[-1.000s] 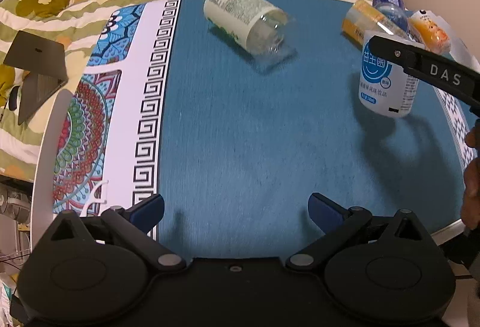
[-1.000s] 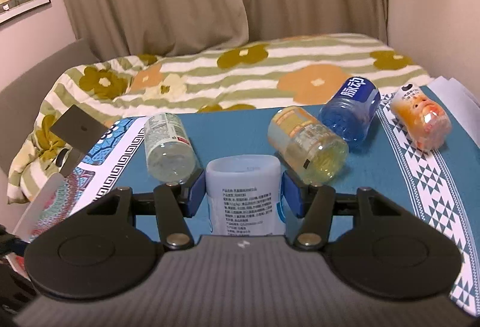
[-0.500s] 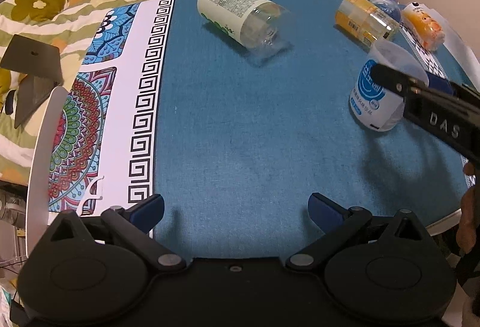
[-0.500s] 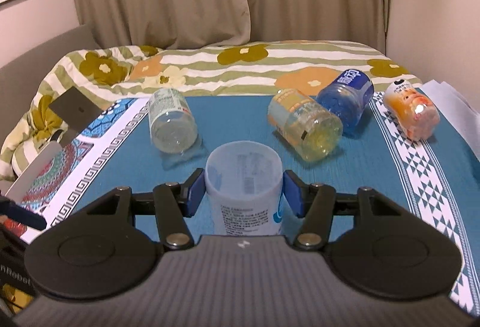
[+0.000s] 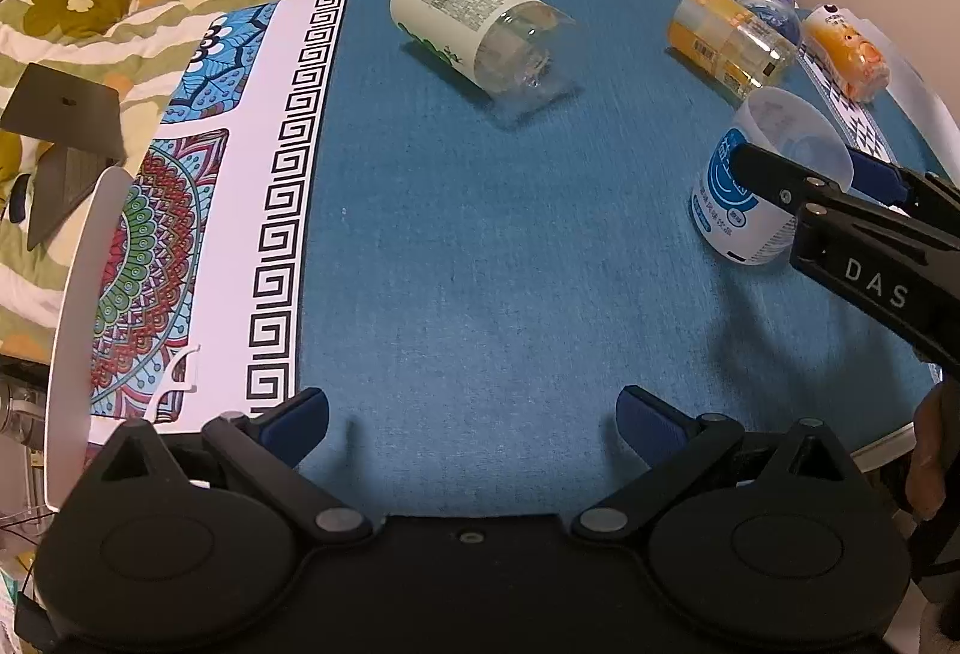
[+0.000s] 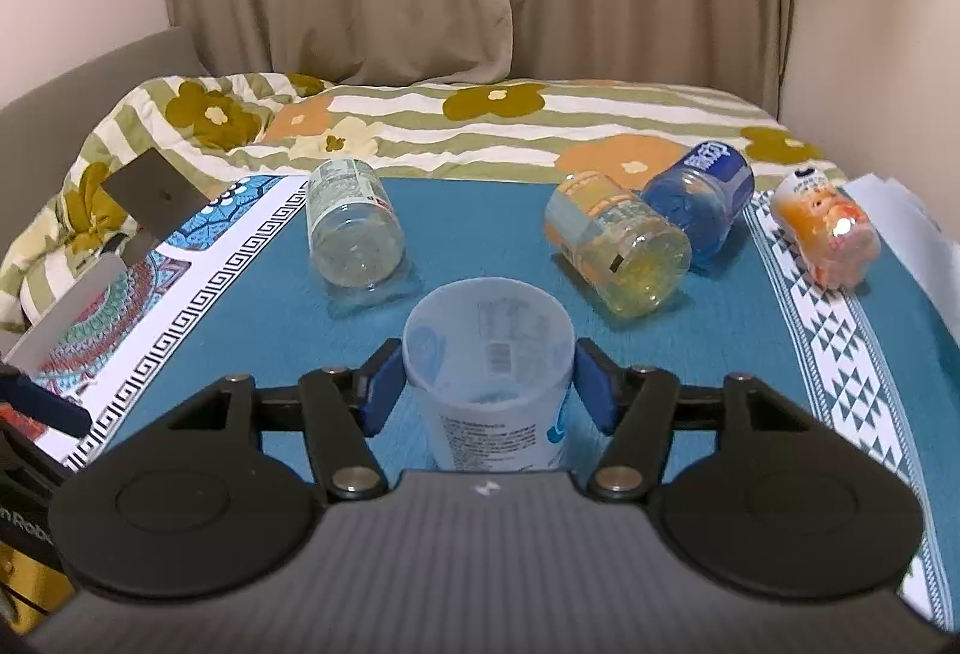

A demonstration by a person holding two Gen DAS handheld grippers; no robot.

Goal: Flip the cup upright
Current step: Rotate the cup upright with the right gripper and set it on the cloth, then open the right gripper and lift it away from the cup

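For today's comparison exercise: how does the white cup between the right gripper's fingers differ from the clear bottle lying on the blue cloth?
The white cup stands upright, mouth up; the clear bottle lies on its side. The cup is opaque white with blue print; the bottle is see-through. The right gripper brackets the cup; nothing touches the bottle. Both look empty.

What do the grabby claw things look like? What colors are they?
Both are black plastic. The left gripper has two round black discs, thin black link arms with silver pivot pins, and blue rubbery fingers. The right gripper matches, with a ribbed grey top. Seen from the side, it has white letters "DAS".
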